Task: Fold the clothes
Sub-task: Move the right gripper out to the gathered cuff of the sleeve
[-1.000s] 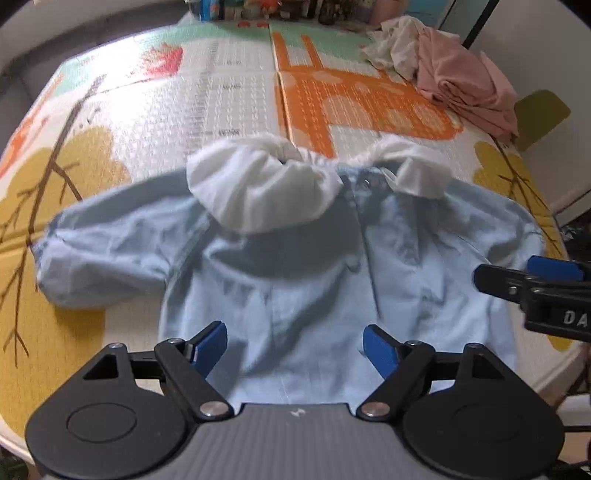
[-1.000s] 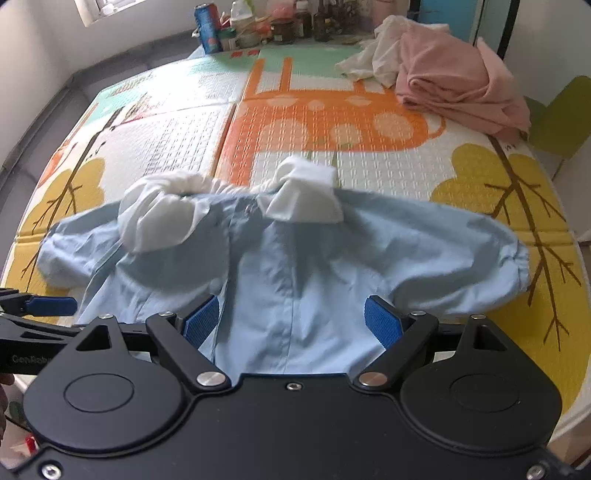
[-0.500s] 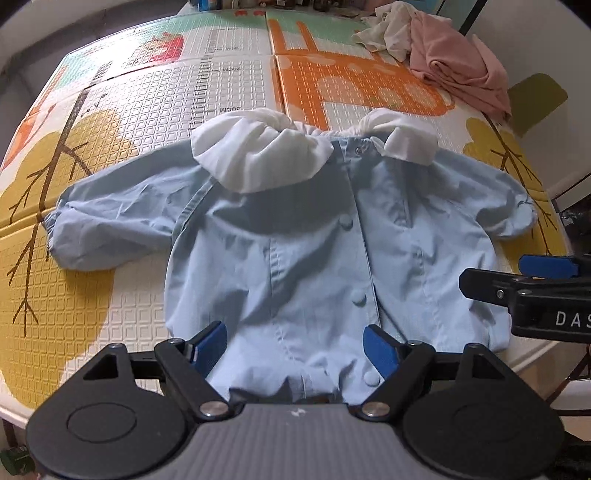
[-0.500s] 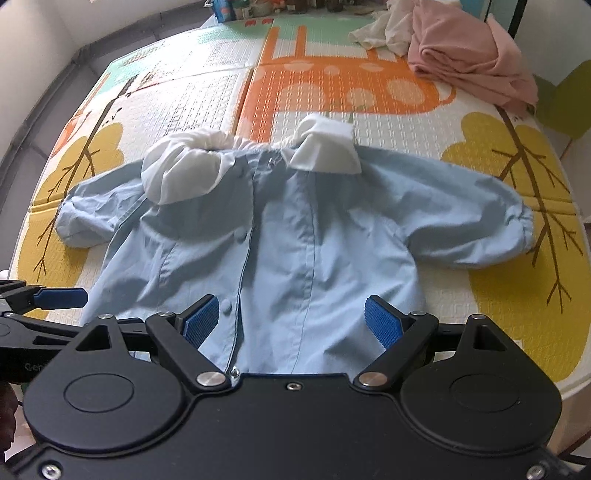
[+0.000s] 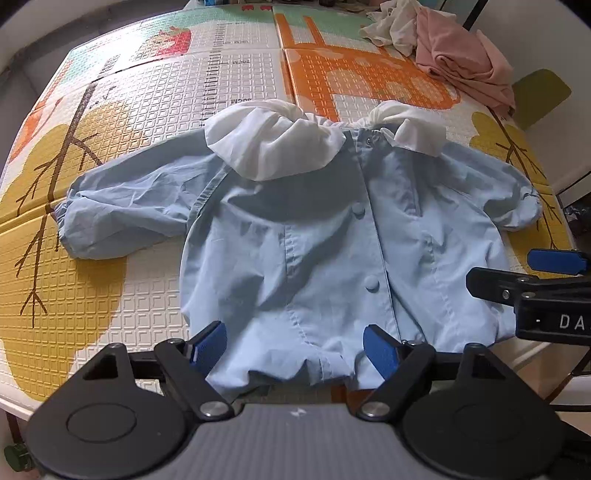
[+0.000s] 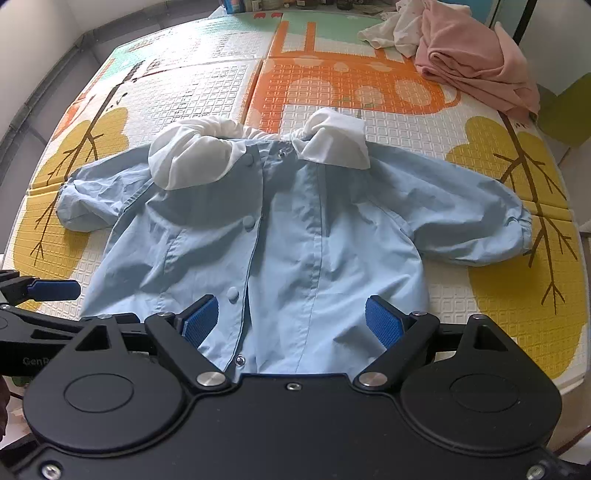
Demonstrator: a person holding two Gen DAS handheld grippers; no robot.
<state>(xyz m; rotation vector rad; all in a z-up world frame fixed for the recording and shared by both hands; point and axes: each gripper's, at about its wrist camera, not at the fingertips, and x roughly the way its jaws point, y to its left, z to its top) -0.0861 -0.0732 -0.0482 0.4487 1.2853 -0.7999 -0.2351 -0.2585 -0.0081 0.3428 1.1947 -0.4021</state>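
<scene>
A light blue buttoned child's shirt with a white ruffled collar lies flat, front side up, in the centre of both views on a patterned foam play mat with yellow trees and an orange giraffe print. Both short puffed sleeves are spread outward: one toward the left edge of the frame, one toward the right. The white collar sits at the upper end of the shirt, toward the middle of the frame. The hem reaches the near edge of the mat at the lower centre of the frame.

The left gripper occupies the bottom of the left wrist view. Its blue-padded fingers stand wide apart, holding nothing, with the shirt hem visible between them. The right gripper occupies the bottom of the right wrist view, likewise spread and empty, positioned over the lower hem beside the button placket. Each gripper also appears at the side edge of the other view.

A crumpled pink cloth garment rests in the upper right of the frame, touching a crumpled white cloth garment. Both lie well apart from the shirt.
</scene>
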